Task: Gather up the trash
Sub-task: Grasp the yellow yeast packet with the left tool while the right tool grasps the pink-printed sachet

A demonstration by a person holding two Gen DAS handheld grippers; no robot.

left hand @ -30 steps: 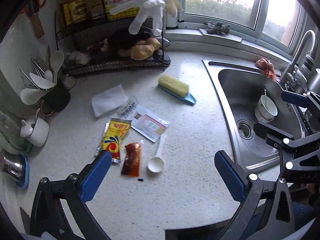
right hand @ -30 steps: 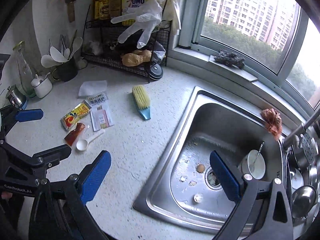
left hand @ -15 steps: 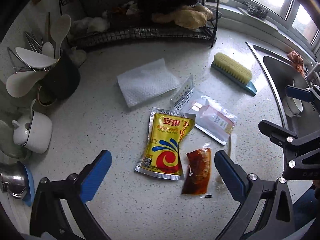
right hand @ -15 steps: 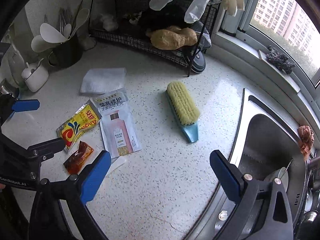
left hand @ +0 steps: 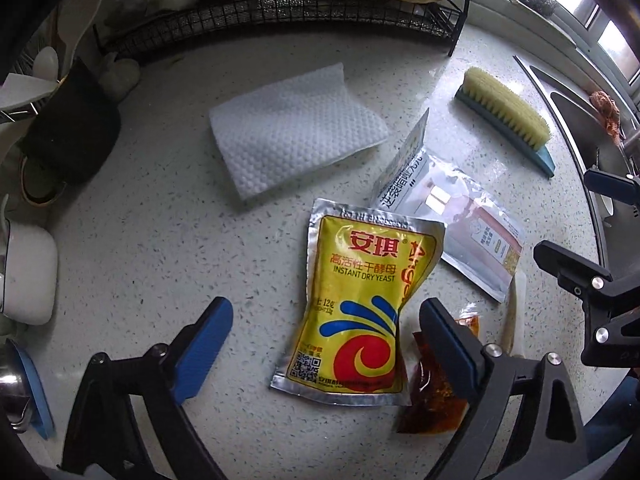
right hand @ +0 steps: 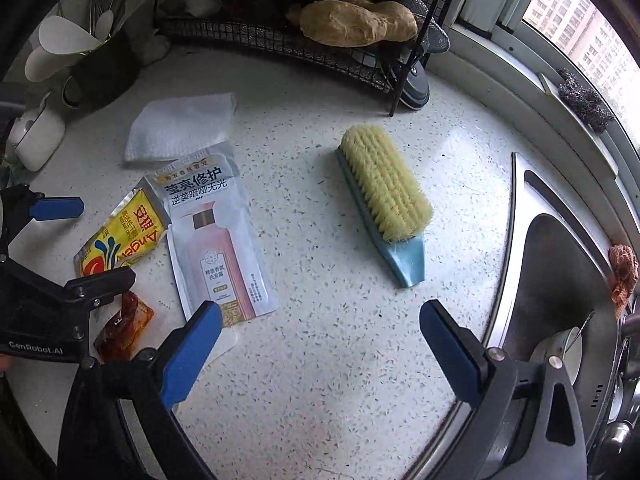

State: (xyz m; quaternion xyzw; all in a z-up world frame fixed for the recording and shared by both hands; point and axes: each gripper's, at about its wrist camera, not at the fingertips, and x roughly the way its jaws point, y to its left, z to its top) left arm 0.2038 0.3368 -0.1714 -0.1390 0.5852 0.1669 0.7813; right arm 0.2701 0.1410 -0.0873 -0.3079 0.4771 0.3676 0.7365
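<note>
Approach step, nothing picked up yet: left tongs (left hand: 324, 344) are spread and hold nothing, straddling the lower half of the yeast packet (left hand: 360, 304) lying flat mid-bench, so next they likely drop and pinch it. Sauce sachet (left hand: 434, 392) sits touching its right edge, under the right finger. Right tongs (right hand: 320, 344) hover released over bare bench toward the sink (right hand: 560, 280) edge, shampoo sachet (right hand: 216, 240) just left.

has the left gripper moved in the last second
Yes. The left gripper has come down and forward toward the yeast packet, which lies on the counter between its open fingers.
</note>
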